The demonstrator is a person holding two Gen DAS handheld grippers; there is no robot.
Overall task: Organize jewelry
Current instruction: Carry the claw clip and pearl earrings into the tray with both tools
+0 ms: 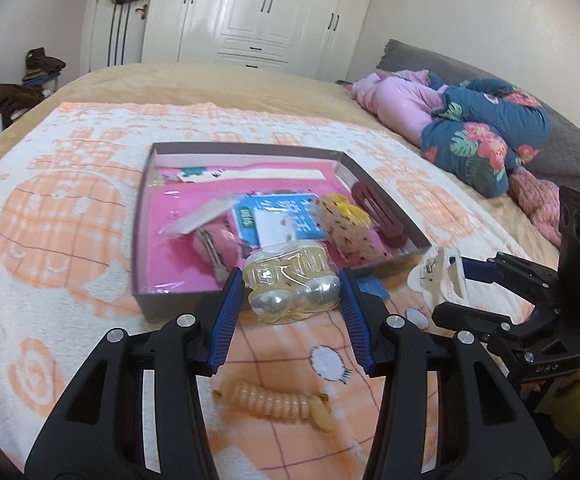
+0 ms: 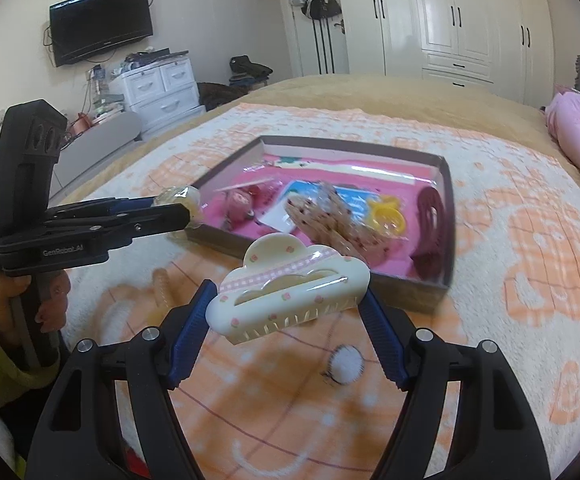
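Observation:
My left gripper (image 1: 292, 284) is shut on a clear pearl hair claw (image 1: 294, 284) and holds it above the near edge of the brown box (image 1: 245, 148) with a pink floor. My right gripper (image 2: 285, 300) is shut on a cream cloud-shaped hair claw (image 2: 290, 288), held above the towel just in front of the box (image 2: 448, 208). The box holds several hair accessories, a blue card (image 1: 277, 216) and a dark red clip (image 1: 378, 216). A beige spiral hair tie (image 1: 277, 400) lies on the towel below my left gripper. The right gripper with its claw also shows in the left wrist view (image 1: 438, 276).
The box sits on an orange-and-white towel (image 1: 69, 208) spread over a tan bed. Pink and floral bedding (image 1: 470, 128) is piled at the right. White wardrobes (image 1: 265, 12), a drawer unit (image 2: 161, 84) and a wall TV (image 2: 101, 24) stand beyond the bed.

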